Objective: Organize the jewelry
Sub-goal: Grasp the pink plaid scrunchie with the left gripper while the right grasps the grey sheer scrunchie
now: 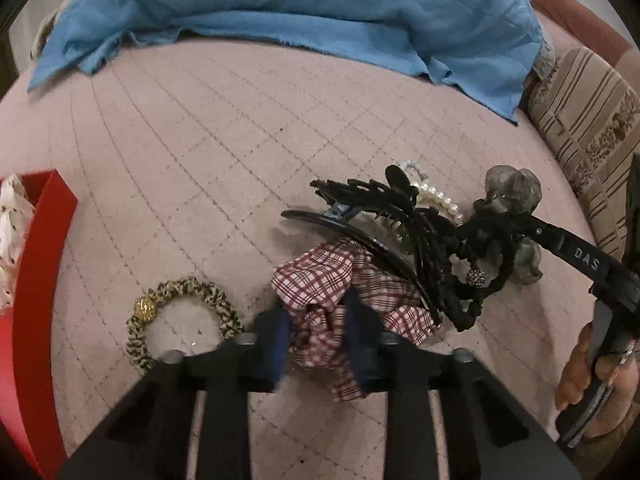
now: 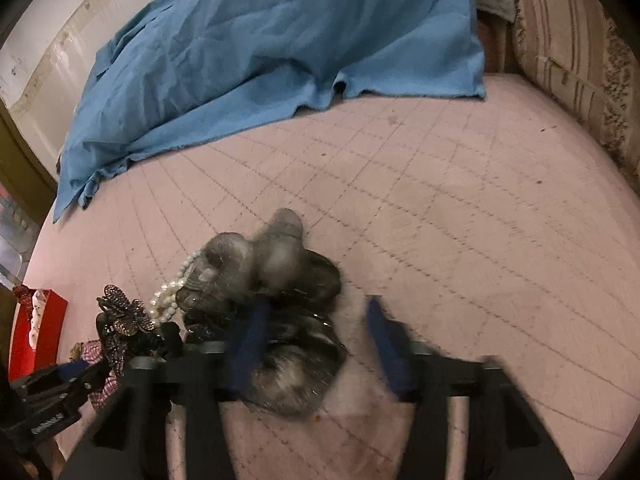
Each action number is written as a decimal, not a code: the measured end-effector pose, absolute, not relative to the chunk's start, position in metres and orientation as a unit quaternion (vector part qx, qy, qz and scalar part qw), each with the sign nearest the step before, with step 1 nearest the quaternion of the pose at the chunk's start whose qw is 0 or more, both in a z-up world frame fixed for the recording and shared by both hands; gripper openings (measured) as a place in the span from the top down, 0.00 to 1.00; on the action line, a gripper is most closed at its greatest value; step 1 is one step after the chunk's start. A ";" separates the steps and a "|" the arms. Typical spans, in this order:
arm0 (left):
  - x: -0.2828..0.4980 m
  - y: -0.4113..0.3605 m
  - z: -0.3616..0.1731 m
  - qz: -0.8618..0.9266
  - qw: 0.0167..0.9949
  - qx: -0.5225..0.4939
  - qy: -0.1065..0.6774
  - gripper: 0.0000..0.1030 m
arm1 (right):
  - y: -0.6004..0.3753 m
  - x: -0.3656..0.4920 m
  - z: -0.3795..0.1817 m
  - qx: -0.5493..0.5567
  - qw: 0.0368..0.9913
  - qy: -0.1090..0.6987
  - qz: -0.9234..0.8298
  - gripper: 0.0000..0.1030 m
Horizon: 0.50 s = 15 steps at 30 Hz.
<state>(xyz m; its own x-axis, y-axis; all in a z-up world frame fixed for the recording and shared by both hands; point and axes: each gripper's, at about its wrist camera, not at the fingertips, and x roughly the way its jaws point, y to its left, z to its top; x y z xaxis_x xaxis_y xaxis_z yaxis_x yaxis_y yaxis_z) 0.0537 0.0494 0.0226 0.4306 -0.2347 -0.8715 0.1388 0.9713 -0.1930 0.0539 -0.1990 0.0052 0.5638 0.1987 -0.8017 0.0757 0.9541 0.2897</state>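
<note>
Left tongs: my left tongs (image 1: 320, 332) are clenched on the checked scrunchie (image 1: 316, 280), one pad on each side of its cloth.
Right tongs: my right tongs (image 2: 316, 340) look released. The grey hair clip (image 2: 272, 264) sits between them, but the picture is blurry and the right pad looks clear of it.
Where the things are: they lie in one heap on the pink quilt (image 1: 200, 140), well apart from the red box (image 1: 40, 260) on the left.
Scrunchie: I think it is soft, light and squashy. Pinching a fold of cloth should be fine, and it will not break.
Grey hair clip: it looks hard, smooth and bumpy, so I think it could slip. I would grab it across the thick middle.
Black clip (image 1: 380, 208): it has thin teeth that may snag the scrunchie as I lift.
Pearls (image 1: 432, 192): they are floppy and may be easy to break. They are tucked behind the clips.
Spotted hair band (image 1: 184, 316): it lies by itself, just left of my tongs.
Writing: I can read "DAS" (image 1: 586, 258) on the black arm of the right tongs. I see no other words.
</note>
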 end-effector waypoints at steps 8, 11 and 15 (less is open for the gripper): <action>0.035 0.044 0.047 -0.116 0.855 -0.034 0.504 0.90 | -0.194 0.038 0.026 0.145 0.882 0.445 0.056 0.89; 0.022 0.045 0.058 -0.119 0.860 -0.029 0.495 0.90 | -0.200 0.025 0.037 0.155 0.885 0.436 0.051 0.89; 0.002 0.048 0.074 -0.119 0.867 -0.029 0.482 0.90 | -0.208 0.005 0.048 0.168 0.887 0.428 0.041 0.89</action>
